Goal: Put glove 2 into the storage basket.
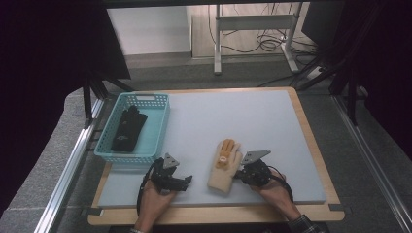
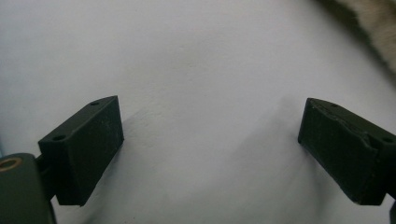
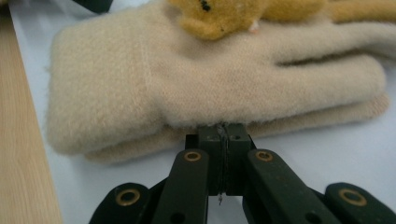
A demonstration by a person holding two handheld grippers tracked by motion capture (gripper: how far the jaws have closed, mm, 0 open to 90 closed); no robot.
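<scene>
We see a cream woollen glove with a mustard-yellow animal patch [image 1: 224,165] lying flat on the pale grey desk [image 1: 243,121], near its front edge and right of centre. Its long axis runs from the near edge away from us, tilted slightly: the cuff points toward the person, the fingers toward the far side. In the right gripper view the same glove [image 3: 196,88] lies crosswise, cuff at the left, fingers at the right, the yellow patch on top.

The right tool [image 1: 240,174] sits at the glove's right edge. Its jaws are pressed together, and their tips meet the lower edge of the glove [image 3: 223,133]; we cannot tell whether any fabric is caught between them.

The left tool [image 1: 182,180] rests low over the bare desk to the left of the glove, apart from it, with its jaws spread wide and nothing between them [image 2: 210,154].

A light blue plastic basket [image 1: 160,127] stands at the left of the desk and holds a black glove [image 1: 128,129]. The black glove bears a small pale mark, too small for us to read. We find no other writing.
</scene>
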